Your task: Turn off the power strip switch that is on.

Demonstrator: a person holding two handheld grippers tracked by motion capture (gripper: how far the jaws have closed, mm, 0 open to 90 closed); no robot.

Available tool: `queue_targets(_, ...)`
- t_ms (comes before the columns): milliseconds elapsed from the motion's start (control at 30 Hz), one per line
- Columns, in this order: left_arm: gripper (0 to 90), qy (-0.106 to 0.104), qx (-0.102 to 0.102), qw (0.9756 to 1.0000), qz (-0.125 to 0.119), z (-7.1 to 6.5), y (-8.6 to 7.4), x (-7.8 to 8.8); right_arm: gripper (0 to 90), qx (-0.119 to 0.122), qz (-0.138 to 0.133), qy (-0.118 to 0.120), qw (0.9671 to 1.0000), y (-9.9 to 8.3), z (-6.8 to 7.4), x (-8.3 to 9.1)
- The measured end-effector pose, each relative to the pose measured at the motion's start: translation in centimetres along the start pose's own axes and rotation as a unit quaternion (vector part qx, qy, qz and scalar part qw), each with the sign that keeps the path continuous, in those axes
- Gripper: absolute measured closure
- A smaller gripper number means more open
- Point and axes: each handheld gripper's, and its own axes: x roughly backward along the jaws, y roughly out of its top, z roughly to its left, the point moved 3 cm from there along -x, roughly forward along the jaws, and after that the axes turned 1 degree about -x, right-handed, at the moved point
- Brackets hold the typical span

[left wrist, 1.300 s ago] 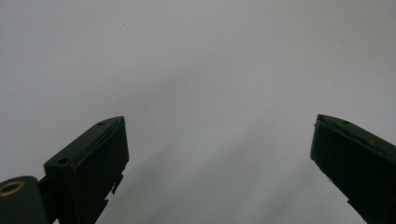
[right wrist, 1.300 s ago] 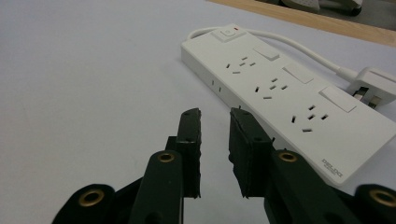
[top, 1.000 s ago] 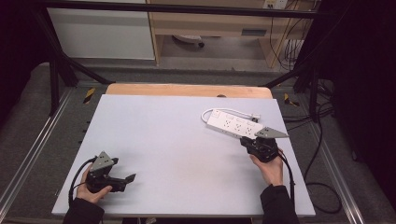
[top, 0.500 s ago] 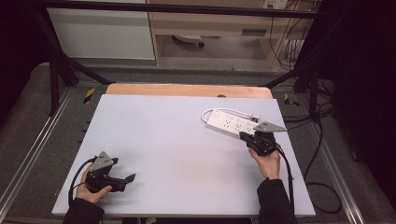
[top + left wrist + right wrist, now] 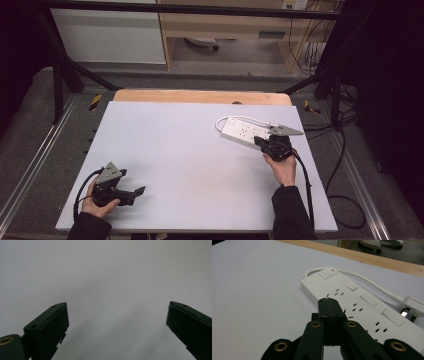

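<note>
At the left of the high view, we see the left gripper [image 5: 131, 192] held low over the bare near corner of the table [image 5: 175, 150], its jaws standing wide apart with nothing between them, well away from the work. Moving right across the empty surface, we reach the white power strip [image 5: 239, 130], which lies flat near the table's far right side with its cord [image 5: 362, 280] looping behind it to a plug [image 5: 412, 305] lying beside it. At the right, the right gripper [image 5: 329, 301] has its jaws pressed together on nothing, the tip poised over the strip's sockets and pointing toward the rocker switch [image 5: 327, 272] at the far end. We judge the work barely begun: the switch appears untouched, and the closed tip must yet travel to it and press.
</note>
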Motion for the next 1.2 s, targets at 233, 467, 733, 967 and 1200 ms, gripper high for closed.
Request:
queue_targets(233,4.0,0.000,0.001,1.0000,-0.001,0.0,0.0,0.0,90.0,-0.003,0.000,0.000,1.0000,0.4,-0.1,-0.9)
queue_targets(467,3.9,-0.001,0.002,1.0000,-0.003,0.0,0.0,0.1,90.0,-0.008,0.003,-0.007,0.9999,0.8,-0.3,-1.5)
queue_targets(733,4.0,-0.001,0.002,1.0000,-0.002,0.0,0.0,0.1,90.0,-0.011,0.002,-0.011,0.9999,1.2,-0.5,-2.3)
queue_targets(967,4.0,0.000,0.004,1.0000,-0.003,0.1,0.0,0.1,90.0,-0.019,-0.004,-0.014,0.9997,1.5,-0.9,-2.9)
queue_targets(1200,4.0,0.000,0.002,1.0000,-0.003,0.0,0.0,0.1,90.0,-0.025,-0.002,-0.018,0.9995,1.5,-1.3,-3.5)
